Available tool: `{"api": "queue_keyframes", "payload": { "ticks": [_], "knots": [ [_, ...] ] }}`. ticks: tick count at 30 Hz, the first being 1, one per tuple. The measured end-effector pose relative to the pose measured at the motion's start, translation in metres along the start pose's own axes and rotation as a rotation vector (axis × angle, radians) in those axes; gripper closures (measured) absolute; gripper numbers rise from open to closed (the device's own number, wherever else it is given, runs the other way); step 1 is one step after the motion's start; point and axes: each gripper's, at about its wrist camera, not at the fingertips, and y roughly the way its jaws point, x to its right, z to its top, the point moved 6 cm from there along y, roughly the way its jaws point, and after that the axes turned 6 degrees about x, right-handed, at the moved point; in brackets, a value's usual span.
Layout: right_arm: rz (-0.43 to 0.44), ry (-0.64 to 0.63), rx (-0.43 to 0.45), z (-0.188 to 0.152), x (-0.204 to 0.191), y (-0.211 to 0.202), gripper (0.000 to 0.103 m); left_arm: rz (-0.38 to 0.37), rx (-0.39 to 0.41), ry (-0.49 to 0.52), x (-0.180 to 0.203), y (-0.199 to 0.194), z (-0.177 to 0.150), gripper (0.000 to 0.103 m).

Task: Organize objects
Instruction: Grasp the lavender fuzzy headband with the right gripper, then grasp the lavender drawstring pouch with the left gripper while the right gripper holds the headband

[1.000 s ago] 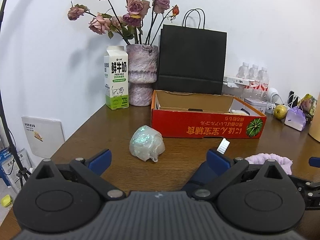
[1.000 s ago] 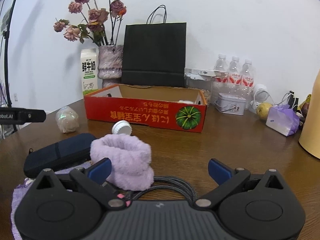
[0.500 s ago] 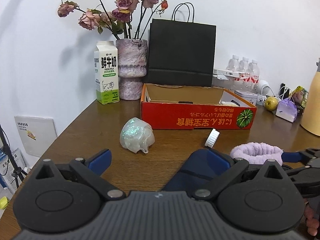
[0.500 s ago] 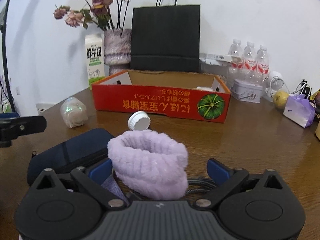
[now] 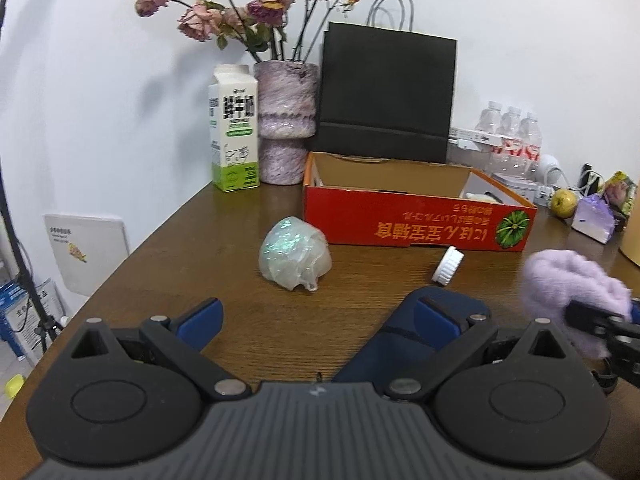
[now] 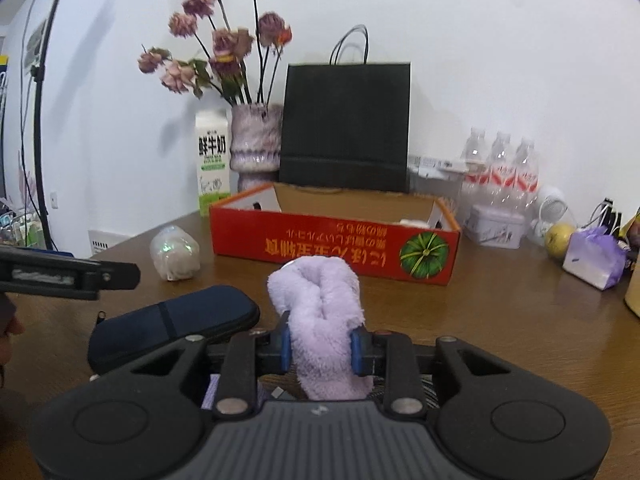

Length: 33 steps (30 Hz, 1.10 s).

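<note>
On the table point(image 5: 248, 236) a cardboard box point(image 5: 416, 224) sits far centre, with a paper bag point(image 5: 386, 96) behind it and a vase point(image 5: 285, 120) and milk carton point(image 5: 234, 132) to the bag's left. Near the box's left corner lies a plastic wad point(image 5: 295, 254), a bottle cap point(image 5: 447, 264) just before its front wall. Water bottles point(image 6: 500, 168), a tin point(image 6: 496, 226) and an apple point(image 6: 559, 235) stand to the box's right.

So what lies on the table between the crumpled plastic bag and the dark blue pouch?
Only bare wooden table. The left wrist view shows nothing between the plastic bag and the dark blue pouch; the white cap lies off to the right.
</note>
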Motion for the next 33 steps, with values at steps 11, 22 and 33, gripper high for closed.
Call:
{"api": "queue_keyframes", "payload": {
  "ticks": [11, 22, 33],
  "knots": [
    [-0.012, -0.001, 0.048, -0.007, 0.020, -0.042, 0.078, -0.028, -0.040, 0.049, 0.026, -0.030, -0.011, 0.000],
    [-0.001, 0.016, 0.046, -0.014, 0.048, -0.069, 0.078, -0.117, -0.152, 0.102, 0.061, -0.051, -0.034, 0.000],
    [-0.015, 0.017, 0.031, -0.019, 0.060, -0.075, 0.077, -0.126, -0.243, 0.100, 0.080, -0.047, -0.075, 0.000]
  ]
}}
